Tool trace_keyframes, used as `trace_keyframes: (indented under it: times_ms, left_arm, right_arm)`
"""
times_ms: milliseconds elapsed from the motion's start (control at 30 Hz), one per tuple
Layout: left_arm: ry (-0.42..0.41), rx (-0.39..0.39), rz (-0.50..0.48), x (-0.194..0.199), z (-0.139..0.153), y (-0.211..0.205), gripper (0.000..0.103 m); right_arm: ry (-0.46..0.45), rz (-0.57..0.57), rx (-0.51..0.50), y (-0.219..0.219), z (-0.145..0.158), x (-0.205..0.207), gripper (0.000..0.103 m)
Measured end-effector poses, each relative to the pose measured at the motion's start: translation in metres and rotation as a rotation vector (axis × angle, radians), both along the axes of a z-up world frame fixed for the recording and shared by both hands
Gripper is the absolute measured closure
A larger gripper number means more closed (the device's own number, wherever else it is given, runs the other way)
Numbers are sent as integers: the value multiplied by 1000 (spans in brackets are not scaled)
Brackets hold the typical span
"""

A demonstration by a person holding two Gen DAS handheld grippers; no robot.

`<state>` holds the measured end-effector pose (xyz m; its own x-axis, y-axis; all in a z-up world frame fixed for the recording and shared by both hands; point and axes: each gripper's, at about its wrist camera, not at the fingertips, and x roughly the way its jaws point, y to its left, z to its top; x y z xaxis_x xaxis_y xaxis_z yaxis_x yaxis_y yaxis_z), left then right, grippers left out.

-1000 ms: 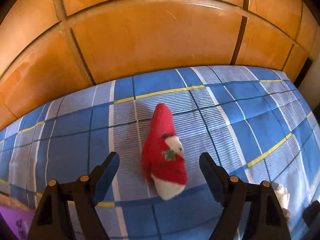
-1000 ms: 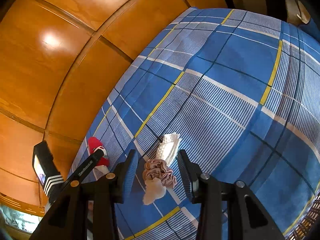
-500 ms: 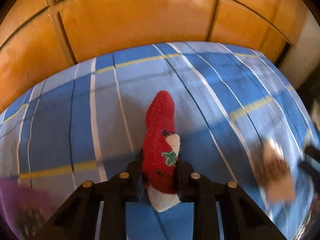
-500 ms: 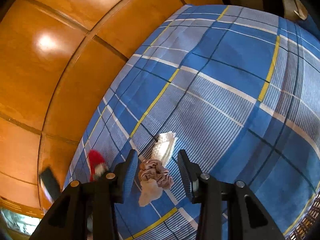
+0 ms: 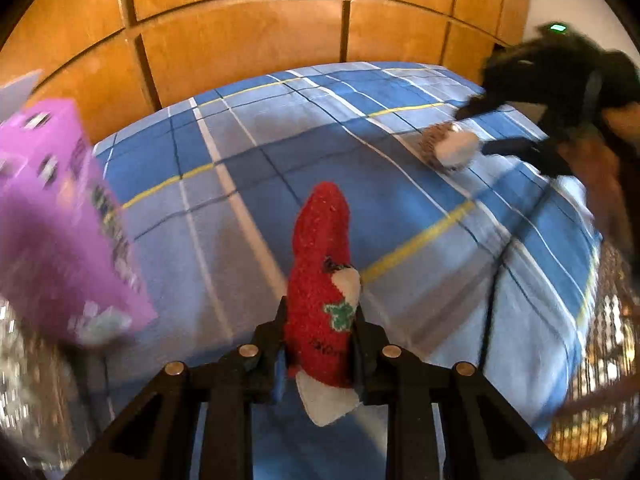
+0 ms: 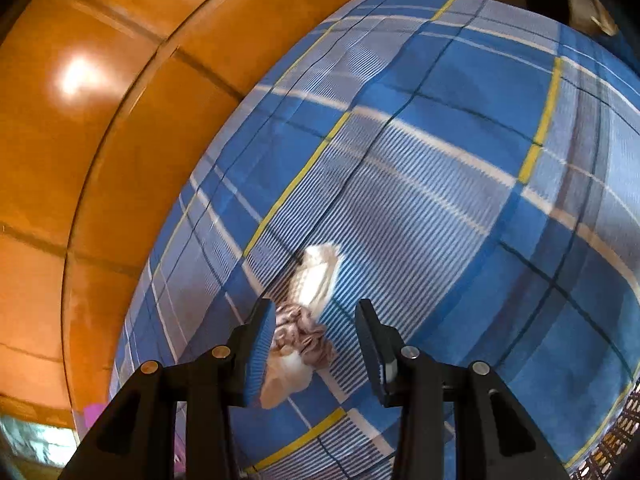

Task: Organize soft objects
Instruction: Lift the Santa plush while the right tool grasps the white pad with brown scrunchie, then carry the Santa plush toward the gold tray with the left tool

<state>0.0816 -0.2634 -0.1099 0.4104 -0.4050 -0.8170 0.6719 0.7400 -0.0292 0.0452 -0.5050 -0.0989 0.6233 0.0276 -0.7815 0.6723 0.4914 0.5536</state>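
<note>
My left gripper (image 5: 320, 344) is shut on a red plush toy (image 5: 320, 272) with a white face, a green star and a white base. The toy stands upright between the pads, above the blue checked bedspread (image 5: 280, 140). A beige and brown ruffled soft toy (image 6: 298, 328) lies on the bedspread (image 6: 440, 160). My right gripper (image 6: 316, 320) is open around it, its left pad close beside the toy and a gap on the right. In the left wrist view the same toy (image 5: 452, 148) shows at the far right under the blurred right gripper (image 5: 476, 132).
A purple box (image 5: 60, 216) with small patterns stands at the left, close to the red toy. Wooden panels (image 5: 240, 32) rise behind the bed. A person's hand (image 5: 600, 168) holds the right gripper. The bed's edge drops off at the right.
My left gripper has shut on the red toy and carried it sideways across the bed; the purple box and the right gripper have come into its view. The right gripper has stayed over the ruffled toy.
</note>
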Motion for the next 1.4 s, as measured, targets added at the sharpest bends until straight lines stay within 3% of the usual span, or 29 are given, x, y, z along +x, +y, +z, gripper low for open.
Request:
trace_keyframes:
  times_ms: [133,200,367,433,467,600,700,800,1067,1233,1400]
  left_arm:
    - [5,-47,21,-12,-3,25,78]
    - [10,-75,32,-14,-4,32,78]
    - [-12,-96,35,-17,-8,34,77]
    - [-11,-105,35,-18,-8,36,77]
    - [-9,-110,33,-18,-8,37,77]
    - [-10,-125,30,-21,-8,42,77]
    - [-19,-136,29,-22,-9,45,77]
    - [-24,-137,27,-23,-9,46,77]
    - [-38,-139,37,-27,-9,47,77]
    - [-48,-127,41,-31,-8,46,77]
    - [-27,-90,48,-27,-5,39,77]
  right_arm:
    - [7,65,-41,11,3,12,58]
    - [25,92,-63,16,3,19,42]
    - [152,161,-193,31,-2,39,42]
    - [197,221,-271,42,-4,51,64]
    - [229,243,-303,47,-6,54,70]
    - [244,340,-389,70,-4,58,72]
    - [189,511,-326,92,-8,67,71]
    - [245,595,-429,113,-14,71,70]
    - [239,612,-459,116,-17,66,70]
    - [319,417,-465,84,-13,63,71]
    - [360,459,-559,100,-15,68,69]
